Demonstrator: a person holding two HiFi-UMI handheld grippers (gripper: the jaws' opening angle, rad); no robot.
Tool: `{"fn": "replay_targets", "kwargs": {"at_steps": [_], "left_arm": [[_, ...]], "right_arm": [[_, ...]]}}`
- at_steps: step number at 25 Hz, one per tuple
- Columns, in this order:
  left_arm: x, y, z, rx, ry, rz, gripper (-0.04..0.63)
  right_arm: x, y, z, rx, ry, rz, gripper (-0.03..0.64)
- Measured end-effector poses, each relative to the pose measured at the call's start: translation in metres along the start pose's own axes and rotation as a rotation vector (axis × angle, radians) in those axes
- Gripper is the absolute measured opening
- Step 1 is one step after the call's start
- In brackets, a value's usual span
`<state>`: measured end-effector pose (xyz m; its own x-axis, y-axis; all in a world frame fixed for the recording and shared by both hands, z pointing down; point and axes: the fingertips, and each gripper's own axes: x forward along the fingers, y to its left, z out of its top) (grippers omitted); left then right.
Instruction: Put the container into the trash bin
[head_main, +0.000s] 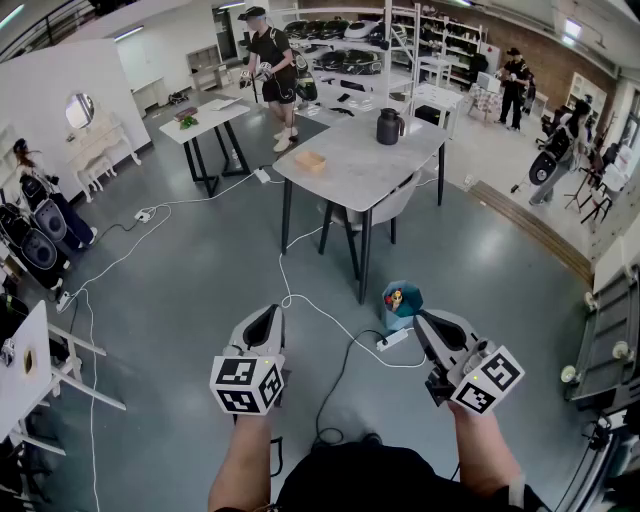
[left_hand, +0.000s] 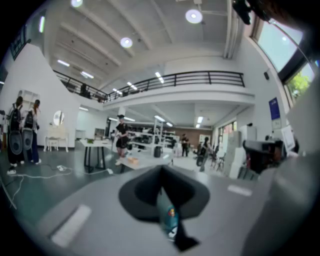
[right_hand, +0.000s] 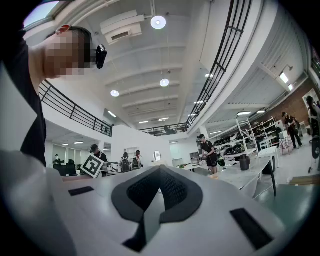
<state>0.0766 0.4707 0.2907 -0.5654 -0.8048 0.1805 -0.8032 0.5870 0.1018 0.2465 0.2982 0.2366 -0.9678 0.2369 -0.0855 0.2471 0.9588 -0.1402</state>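
Note:
A tan open container sits on the grey table in the middle of the room; in the left gripper view the container shows small and far ahead. A teal trash bin stands on the floor by the table's near leg, with something red and yellow at its mouth. My left gripper hangs low in front of me, jaws shut and empty. My right gripper is held just right of the bin, jaws together with nothing in them. Both grippers are well short of the table.
A dark kettle stands on the same table. A power strip and white cables lie on the floor between me and the table. A person stands behind it by a second table. A white desk is at my left.

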Motion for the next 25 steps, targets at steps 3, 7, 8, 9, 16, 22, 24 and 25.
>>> {"fn": "replay_targets", "kwargs": {"at_steps": [3, 7, 8, 9, 16, 22, 24, 25], "left_arm": [[0.009, -0.01, 0.003, 0.012, -0.004, -0.002, 0.009], [0.015, -0.025, 0.002, 0.018, 0.004, 0.004, 0.009], [0.016, -0.029, 0.0, 0.017, 0.007, 0.006, 0.009], [0.016, -0.034, -0.002, 0.016, 0.01, 0.007, 0.009], [0.019, -0.059, -0.021, -0.007, 0.027, 0.02, 0.009], [0.02, -0.071, -0.024, -0.006, 0.035, 0.018, 0.009], [0.022, -0.072, -0.021, -0.002, 0.03, 0.02, 0.009], [0.024, -0.072, -0.02, 0.0, 0.028, 0.021, 0.009]], "right_arm": [[-0.005, -0.01, 0.002, -0.003, -0.009, 0.004, -0.008], [-0.013, -0.017, 0.003, 0.002, -0.008, 0.023, -0.008], [-0.016, -0.019, 0.003, 0.002, -0.008, 0.028, -0.008], [-0.02, -0.02, 0.003, 0.001, -0.009, 0.034, -0.008], [-0.054, -0.038, 0.003, -0.028, 0.002, 0.019, -0.008], [-0.062, -0.038, -0.002, 0.017, -0.002, 0.056, -0.006], [-0.061, -0.038, -0.004, 0.021, 0.007, 0.064, -0.006], [-0.06, -0.04, -0.004, 0.026, 0.008, 0.065, -0.006]]}}
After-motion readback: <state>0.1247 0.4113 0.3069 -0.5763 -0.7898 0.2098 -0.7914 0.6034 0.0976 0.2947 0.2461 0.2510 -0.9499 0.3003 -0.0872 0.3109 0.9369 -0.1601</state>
